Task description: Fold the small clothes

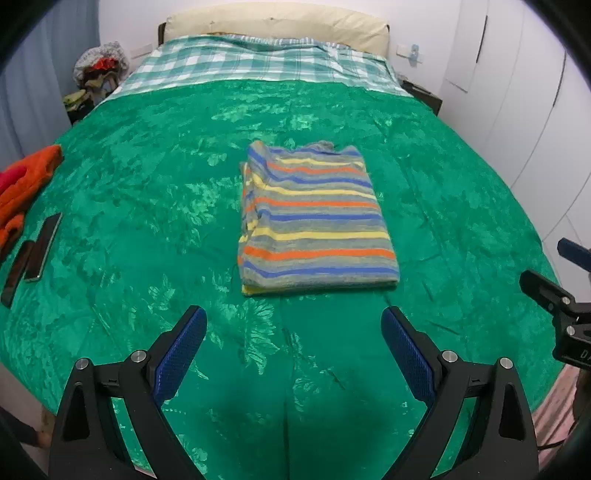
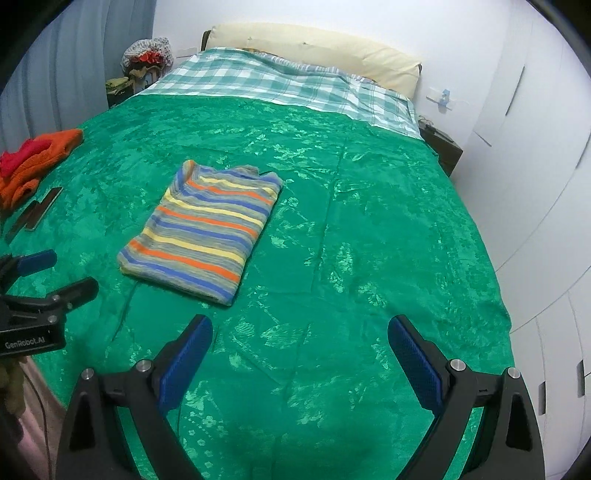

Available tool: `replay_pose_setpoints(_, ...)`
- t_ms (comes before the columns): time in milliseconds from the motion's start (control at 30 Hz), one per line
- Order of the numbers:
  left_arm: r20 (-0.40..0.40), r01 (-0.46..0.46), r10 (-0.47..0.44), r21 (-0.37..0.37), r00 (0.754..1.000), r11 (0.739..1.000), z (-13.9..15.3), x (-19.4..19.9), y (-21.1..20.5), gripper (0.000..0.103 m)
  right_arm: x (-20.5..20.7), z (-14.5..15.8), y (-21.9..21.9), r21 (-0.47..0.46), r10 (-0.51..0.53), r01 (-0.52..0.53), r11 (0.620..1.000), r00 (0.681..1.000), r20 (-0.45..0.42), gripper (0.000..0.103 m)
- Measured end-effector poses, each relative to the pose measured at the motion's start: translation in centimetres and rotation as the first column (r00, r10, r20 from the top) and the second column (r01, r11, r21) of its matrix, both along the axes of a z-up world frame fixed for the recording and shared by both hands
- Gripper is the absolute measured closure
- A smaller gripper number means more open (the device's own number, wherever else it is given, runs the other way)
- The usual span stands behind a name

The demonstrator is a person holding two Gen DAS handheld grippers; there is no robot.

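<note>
A striped garment (image 1: 314, 218), grey with blue, yellow and orange bands, lies folded into a rectangle on the green bedspread (image 1: 147, 166). It also shows in the right wrist view (image 2: 207, 229). My left gripper (image 1: 293, 317) is open and empty, held above the bedspread just short of the garment's near edge. My right gripper (image 2: 299, 326) is open and empty, to the right of the garment and apart from it. The right gripper shows at the right edge of the left wrist view (image 1: 554, 273). The left gripper shows at the left edge of the right wrist view (image 2: 62, 273).
Orange and red clothes (image 1: 26, 184) are heaped at the bed's left edge, with two dark flat devices (image 1: 40, 247) beside them. A checked sheet (image 1: 258, 62) and a cream pillow (image 1: 277, 27) lie at the head. White wardrobes (image 2: 546, 147) stand on the right.
</note>
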State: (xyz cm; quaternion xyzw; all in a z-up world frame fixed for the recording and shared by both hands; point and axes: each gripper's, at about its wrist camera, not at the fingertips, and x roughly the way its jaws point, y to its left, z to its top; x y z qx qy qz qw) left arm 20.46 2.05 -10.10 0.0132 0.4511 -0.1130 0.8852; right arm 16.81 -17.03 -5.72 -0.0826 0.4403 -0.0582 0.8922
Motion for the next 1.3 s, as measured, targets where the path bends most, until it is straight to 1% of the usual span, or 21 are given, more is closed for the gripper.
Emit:
replay_pose_setpoints(200,-0.017,0.011,-0.011,0.007,1.0,1.0,-0.7,0.6,-0.1,0.007,0.9,-0.5,-0.2,-0.002,0.003,-0.003,1.0,1.0,-0.01,0.008)
replay_pose_setpoints(267,-0.028,0.045,-0.045,0.005,0.999,0.999,-1.0,1.5,0.0,0.007,1.3,-0.9,-0.5,0.014,0.01,-0.01,1.0,1.0,-0.012,0.008)
replay_pose_setpoints(300,-0.028,0.056,-0.056,-0.008,0.998,0.998,-1.2,2.3,0.4,0.007,1.7,-1.2,-0.8,0.042,0.019,-0.019,0.999,1.0,-0.011,0.008)
replay_pose_setpoints(400,-0.057,0.029,-0.035,-0.112,0.998,0.993,-2.0,6.3,3.1,0.007,3.7,-2.8,-2.8,0.189,0.051,-0.048,0.981,0.999,-0.011,0.008)
replay_pose_setpoints(467,-0.101,0.007,-0.029,-0.214,0.994,0.977,-3.1,10.0,4.8,0.007,6.4,-4.2,-4.8,0.346,0.062,-0.057,0.937,0.998,-0.002,0.008)
replay_pose_setpoints(533,-0.12,0.017,-0.054,-0.291,0.991,0.957,-4.3,13.4,5.3,0.007,9.4,-5.8,-6.2,0.491,0.068,-0.057,0.869,0.998,-0.003,0.008)
replay_pose_setpoints(600,-0.151,0.022,-0.069,-0.293,0.986,0.956,-5.9,16.3,5.0,0.007,12.2,-7.5,-6.8,0.592,0.071,-0.047,0.805,0.997,-0.018,0.008)
replay_pose_setpoints(633,-0.169,0.02,-0.07,-0.281,0.983,0.959,-6.7,17.4,4.8,0.007,14.0,-8.8,-7.0,0.648,0.082,-0.044,0.76,0.996,-0.029,0.008)
replay_pose_setpoints(700,-0.21,0.019,-0.074,-0.254,0.975,0.967,-8.6,19.9,4.0,0.007,17.4,-11.3,-6.5,0.707,0.1,-0.024,0.707,0.993,-0.066,0.008)
replay_pose_setpoints(767,-0.227,0.013,-0.069,-0.238,0.971,0.971,-9.9,21.3,3.6,0.008,19.6,-13.2,-6.0,0.73,0.107,-0.007,0.683,0.99,-0.091,0.01)
replay_pose_setpoints(833,-0.223,0.02,-0.079,-0.254,0.972,0.967,-10.6,22.1,3.2,0.009,21.9,-15.3,-5.5,0.749,0.101,0.019,0.663,0.988,-0.115,0.015)
replay_pose_setpoints(867,-0.218,0.033,-0.094,-0.268,0.971,0.963,-10.7,22.3,2.9,0.014,22.4,-15.8,-5.3,0.752,0.101,0.021,0.658,0.988,-0.116,0.019)
replay_pose_setpoints(900,-0.214,0.055,-0.119,-0.282,0.97,0.958,-10.8,22.4,2.4,0.021,23.0,-16.3,-5.0,0.758,0.105,0.015,0.652,0.988,-0.11,0.021)
replay_pose_setpoints(933,-0.219,0.085,-0.153,-0.293,0.964,0.952,-11.1,22.6,1.8,0.045,23.7,-16.6,-4.5,0.762,0.116,0.002,0.647,0.988,-0.101,0.029)
replay_pose_setpoints(967,-0.229,0.105,-0.178,-0.298,0.957,0.949,-11.4,22.7,1.1,0.072,24.3,-16.8,-3.9,0.765,0.135,-0.008,0.644,0.986,-0.103,0.047)
replay_pose_setpoints(1000,-0.231,0.107,-0.177,-0.287,0.957,0.952,-11.5,22.7,0.8,0.079,25.1,-17.2,-2.9,0.744,0.148,-0.008,0.668,0.981,-0.123,0.056)
replay_pose_setpoints(1033,-0.221,0.094,-0.155,-0.262,0.963,0.961,-11.3,22.5,0.4,0.081,25.5,-17.1,-2.4,0.714,0.151,-0.012,0.7,0.98,-0.132,0.071)
replay_pose_setpoints(1100,-0.194,0.075,-0.121,-0.228,0.973,0.971,-10.2,21.7,0.0,0.084,25.6,-16.1,-0.7,0.61,0.161,-0.05,0.79,0.979,-0.128,0.077)
replay_pose_setpoints(1133,-0.175,0.077,-0.115,-0.212,0.978,0.974,-9.5,21.1,-0.2,0.085,24.9,-14.6,0.7,0.527,0.173,-0.095,0.844,0.98,-0.1,0.081)
replay_pose_setpoints(1233,-0.098,0.107,-0.125,-0.169,0.987,0.98,-6.2,18.5,-0.8,0.085,22.8,-11.1,3.0,0.415,0.213,-0.184,0.891,0.977,-0.023,0.083)
replay_pose_setpoints(1300,-0.046,0.131,-0.139,-0.146,0.989,0.981,-3.7,16.8,-0.8,0.085,21.4,-8.9,3.8,0.389,0.229,-0.219,0.895,0.973,0.02,0.083)
